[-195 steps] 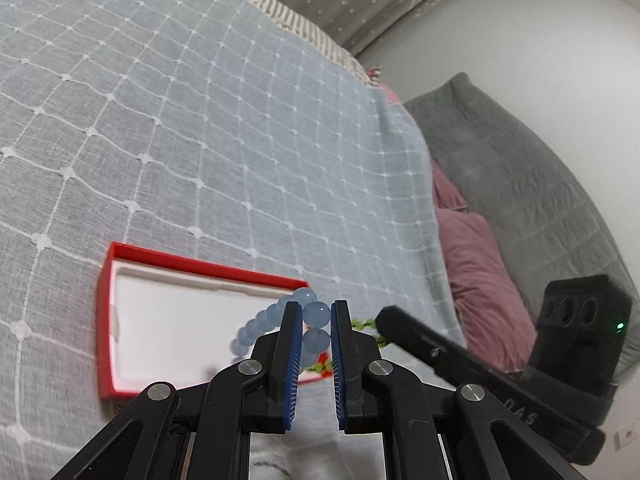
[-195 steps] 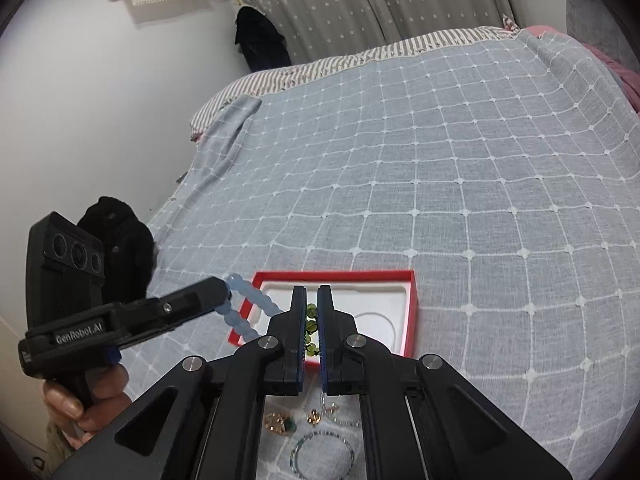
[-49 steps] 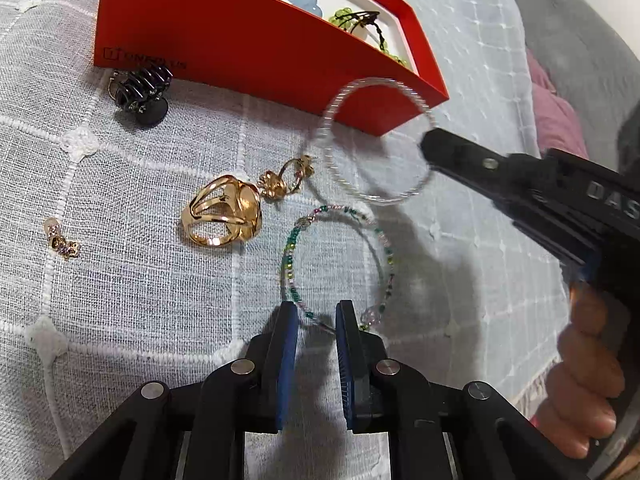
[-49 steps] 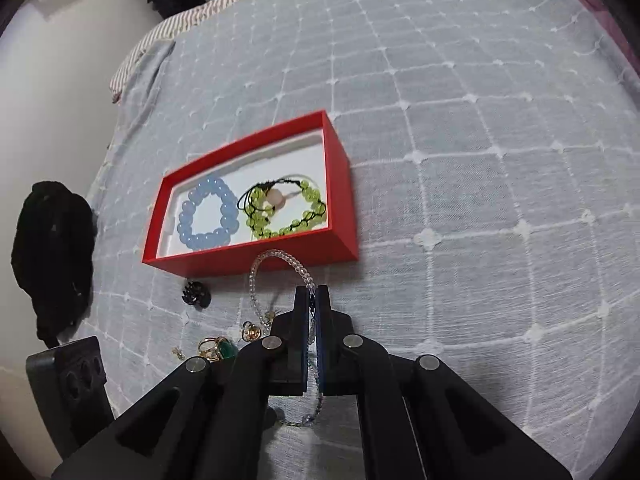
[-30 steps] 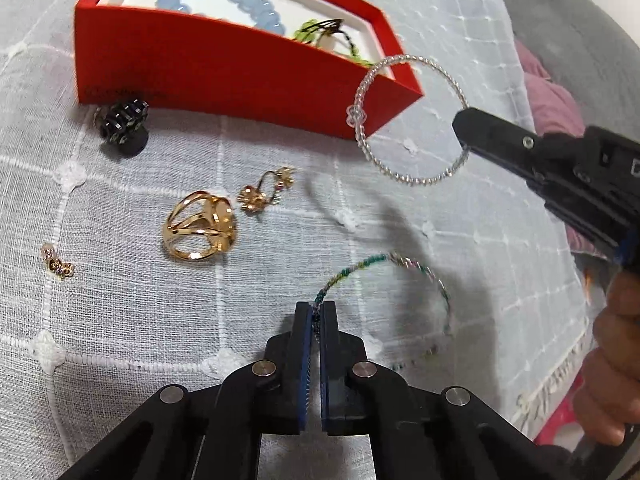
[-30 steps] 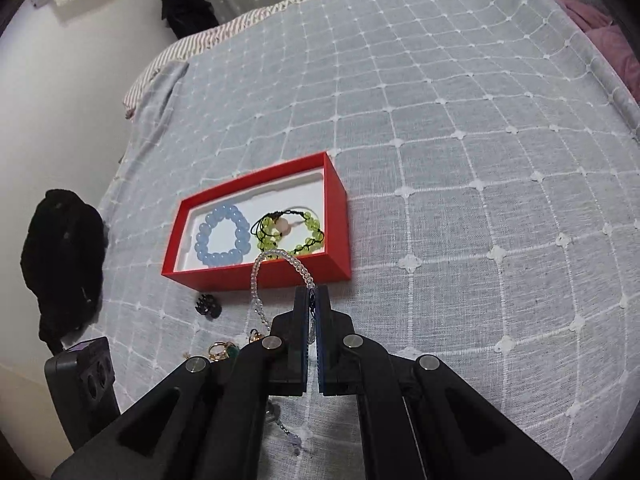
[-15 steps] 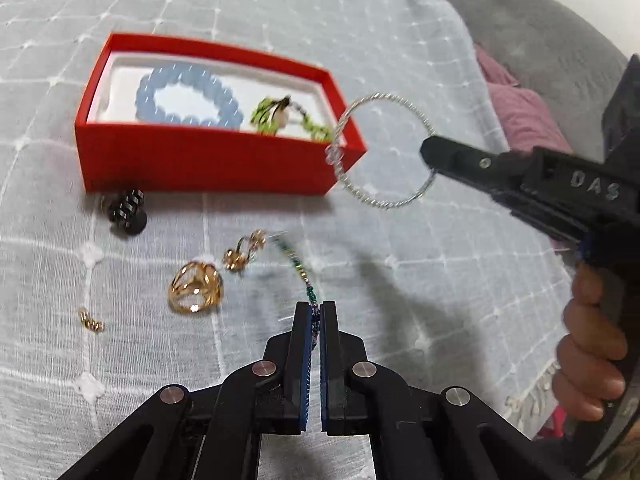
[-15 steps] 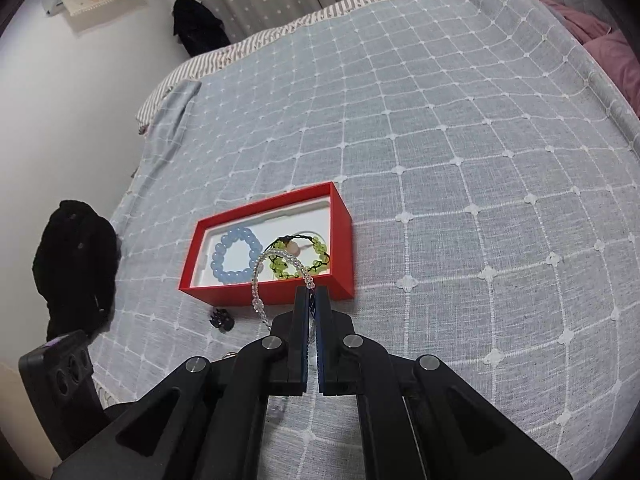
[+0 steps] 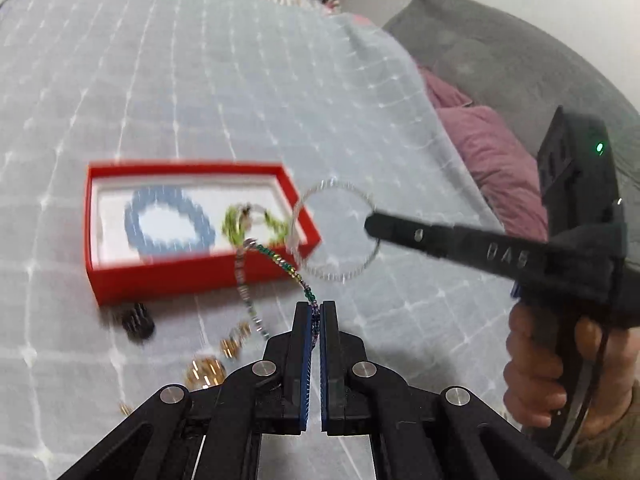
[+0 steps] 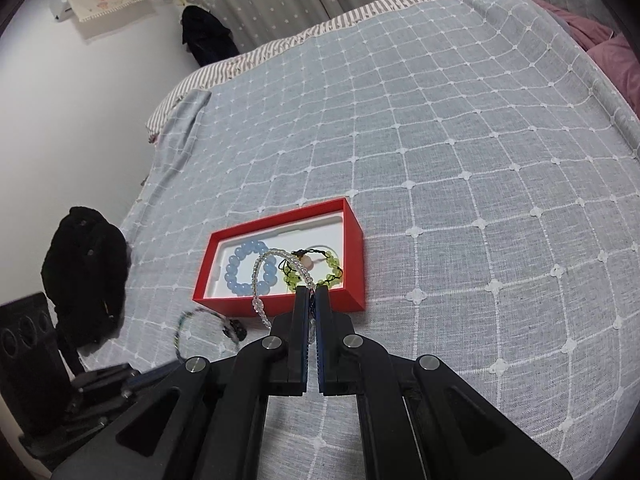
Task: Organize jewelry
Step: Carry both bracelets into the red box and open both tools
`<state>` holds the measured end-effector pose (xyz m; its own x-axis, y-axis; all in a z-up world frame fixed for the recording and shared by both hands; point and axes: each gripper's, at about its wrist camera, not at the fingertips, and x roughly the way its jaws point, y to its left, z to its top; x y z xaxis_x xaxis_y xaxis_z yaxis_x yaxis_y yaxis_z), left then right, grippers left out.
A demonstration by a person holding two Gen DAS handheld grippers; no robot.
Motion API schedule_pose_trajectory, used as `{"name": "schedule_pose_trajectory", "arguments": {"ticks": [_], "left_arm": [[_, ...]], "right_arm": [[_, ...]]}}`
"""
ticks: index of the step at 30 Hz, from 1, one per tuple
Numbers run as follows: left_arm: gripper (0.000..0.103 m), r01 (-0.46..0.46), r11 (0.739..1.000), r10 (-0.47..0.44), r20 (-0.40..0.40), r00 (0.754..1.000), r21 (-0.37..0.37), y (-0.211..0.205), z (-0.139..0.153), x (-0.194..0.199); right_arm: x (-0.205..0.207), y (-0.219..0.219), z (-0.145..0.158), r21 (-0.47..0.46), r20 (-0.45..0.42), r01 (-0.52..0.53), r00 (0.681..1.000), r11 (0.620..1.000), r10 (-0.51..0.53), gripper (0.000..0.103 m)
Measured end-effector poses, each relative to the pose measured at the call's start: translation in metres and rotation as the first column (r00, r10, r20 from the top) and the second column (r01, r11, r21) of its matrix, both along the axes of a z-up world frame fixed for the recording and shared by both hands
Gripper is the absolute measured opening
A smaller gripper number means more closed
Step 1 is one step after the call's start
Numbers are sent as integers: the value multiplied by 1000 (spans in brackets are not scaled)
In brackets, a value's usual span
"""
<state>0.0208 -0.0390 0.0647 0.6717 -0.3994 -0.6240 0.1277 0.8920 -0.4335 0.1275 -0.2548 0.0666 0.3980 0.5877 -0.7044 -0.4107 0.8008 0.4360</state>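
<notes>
A red box (image 9: pixel 192 276) (image 10: pixel 352 236) with a white liner lies on the grey checked bedspread. In it are a blue bead bracelet (image 9: pixel 168 224) (image 10: pixel 250 266) and a green bead bracelet (image 9: pixel 256 222) (image 10: pixel 316 266). My left gripper (image 9: pixel 315 312) is shut on a multicoloured seed-bead bracelet (image 9: pixel 280 260) (image 10: pixel 188 326), held above the bed in front of the box. My right gripper (image 10: pixel 311 296) (image 9: pixel 372 226) is shut on a clear bead bracelet (image 10: pixel 276 264) (image 9: pixel 334 232), held in the air near the box's right end.
On the bedspread in front of the box lie a black hair clip (image 9: pixel 138 320) (image 10: pixel 236 330), a gold ring (image 9: pixel 204 372) and small gold earrings (image 9: pixel 236 340). A pink pillow (image 9: pixel 492 160) and grey blanket (image 9: pixel 500 64) lie to the right. A black garment (image 10: pixel 86 264) hangs at the bed's left edge.
Both grippers have risen and moved toward the box. My left gripper has lifted the seed-bead bracelet fully off the bed. The clear bracelet now hangs near the box's right end.
</notes>
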Motion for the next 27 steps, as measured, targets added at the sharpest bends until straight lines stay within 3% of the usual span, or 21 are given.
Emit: {"name": "schedule_pose_trajectory", "arguments": {"ticks": [11,14,21,27], "left_arm": [[0,-26,1000,26,36,999,7,23,18,36],[0,-28,1000,28,31,999,-2,28,18,45],[0,-24,998,23,21,1000,57,23,12,56],[0,-32,999,31,30,999,43,29,12,61]], "right_arm": [[12,5,0,47,-6,2,1000,999,-2,2],[17,8,-1,46,-4,7,1000,999,-7,2],[29,24,-12,44,-25,0,1000,999,1,2],[41,33,-20,23,-25,12,1000,1000,-11,2]]}}
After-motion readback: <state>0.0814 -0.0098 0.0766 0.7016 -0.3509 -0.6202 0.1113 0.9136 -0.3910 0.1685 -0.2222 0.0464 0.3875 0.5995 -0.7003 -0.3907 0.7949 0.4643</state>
